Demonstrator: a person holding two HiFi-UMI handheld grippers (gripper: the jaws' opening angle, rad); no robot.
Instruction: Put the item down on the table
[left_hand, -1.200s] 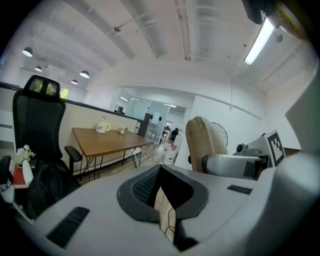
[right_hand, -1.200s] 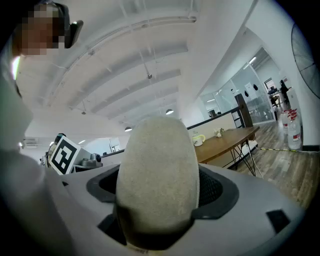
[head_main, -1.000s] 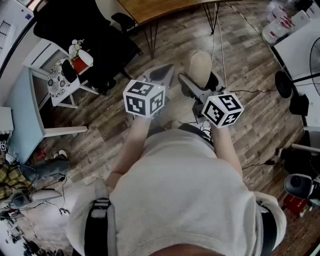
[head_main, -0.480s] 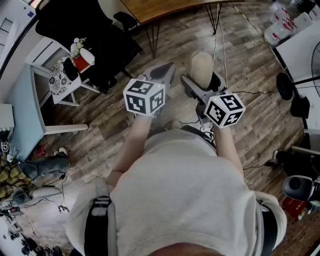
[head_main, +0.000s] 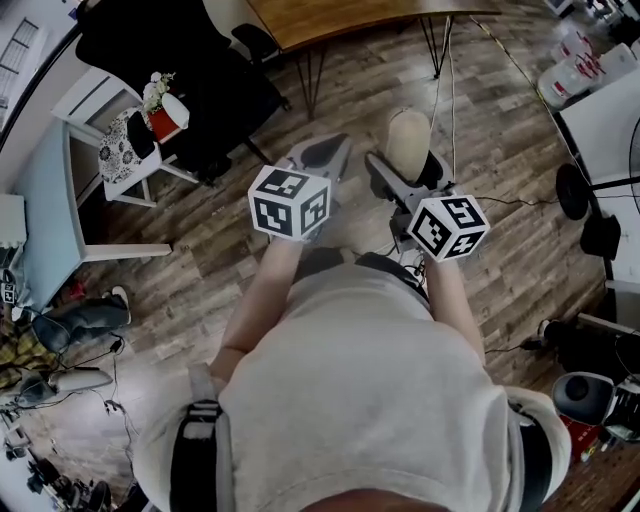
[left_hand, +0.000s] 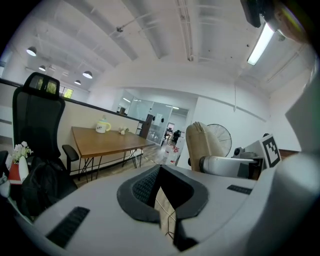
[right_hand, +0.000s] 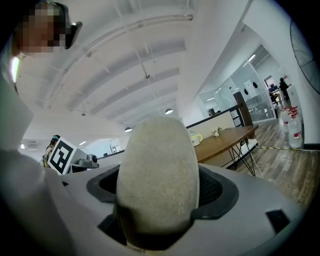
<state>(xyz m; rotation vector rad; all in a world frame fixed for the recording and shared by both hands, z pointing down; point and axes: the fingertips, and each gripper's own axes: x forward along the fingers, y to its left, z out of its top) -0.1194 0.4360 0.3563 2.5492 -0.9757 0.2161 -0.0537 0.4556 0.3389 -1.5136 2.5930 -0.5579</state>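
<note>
Wooden table (head_main: 340, 15) has crept a bit further into the head view since a second ago; the grippers have barely shifted. Left gripper (head_main: 322, 152) is pinched to a slit, nothing in it. Right gripper (head_main: 410, 172) clamps the bottom end of the beige item (right_hand: 157, 175), which is up over the floor (head_main: 250, 270), well short of the table. It looks squishy and top-heavy imo, so it could wriggle loose, or an early release drops it on the floor.

Wore pale beige shirt (head_main: 360, 400), grey buckled strap (head_main: 200, 440). The left hand-held gripper (head_main: 320, 155) and right hand-held gripper (head_main: 408, 165) carried black-and-white marker cubes (head_main: 289, 203).
</note>
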